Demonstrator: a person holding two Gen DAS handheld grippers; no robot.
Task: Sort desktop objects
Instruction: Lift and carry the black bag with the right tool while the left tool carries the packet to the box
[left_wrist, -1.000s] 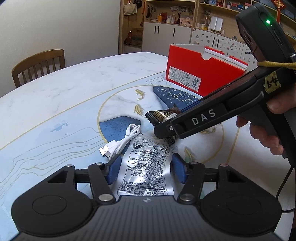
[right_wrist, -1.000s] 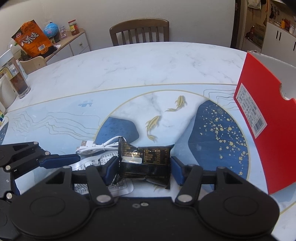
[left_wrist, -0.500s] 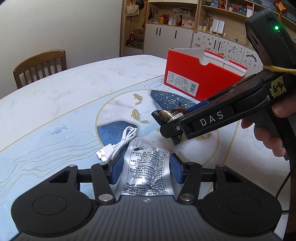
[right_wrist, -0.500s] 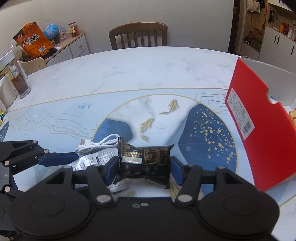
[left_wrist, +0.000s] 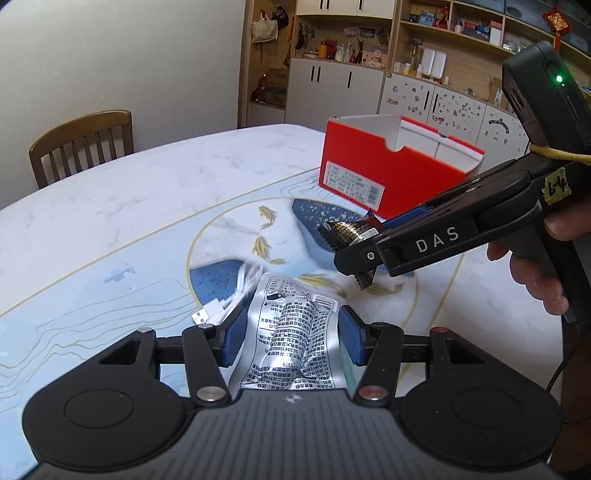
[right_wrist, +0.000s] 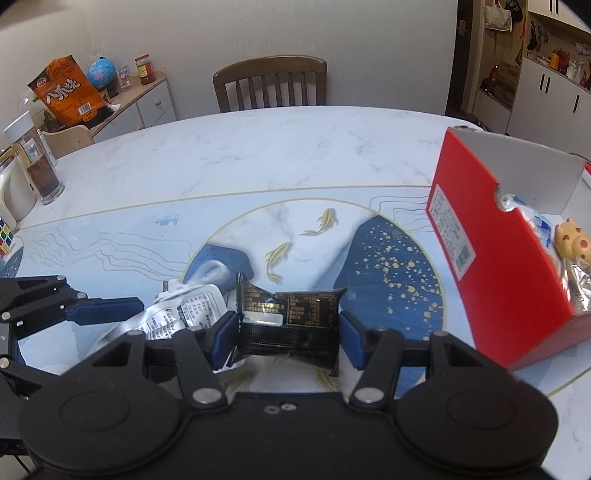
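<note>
My left gripper (left_wrist: 290, 334) is shut on a crinkled silver foil packet (left_wrist: 291, 332) and holds it above the table. My right gripper (right_wrist: 287, 325) is shut on a black snack packet (right_wrist: 290, 321), also lifted; the black packet shows in the left wrist view (left_wrist: 349, 236) too. The silver packet shows in the right wrist view (right_wrist: 177, 317), left of the black one. An open red box (right_wrist: 491, 258) stands at the right and holds a yellow toy (right_wrist: 570, 242) and other packets. In the left wrist view the red box (left_wrist: 391, 177) stands beyond the right gripper.
A white USB cable (left_wrist: 229, 295) lies on the table under the silver packet. A wooden chair (right_wrist: 269, 83) stands at the far edge. A glass jar (right_wrist: 37, 166) and a Rubik's cube (right_wrist: 5, 236) sit at the left edge.
Both grippers have risen with their packets. The red box now looks farther off in the left view, and its inside shows in the right view.
</note>
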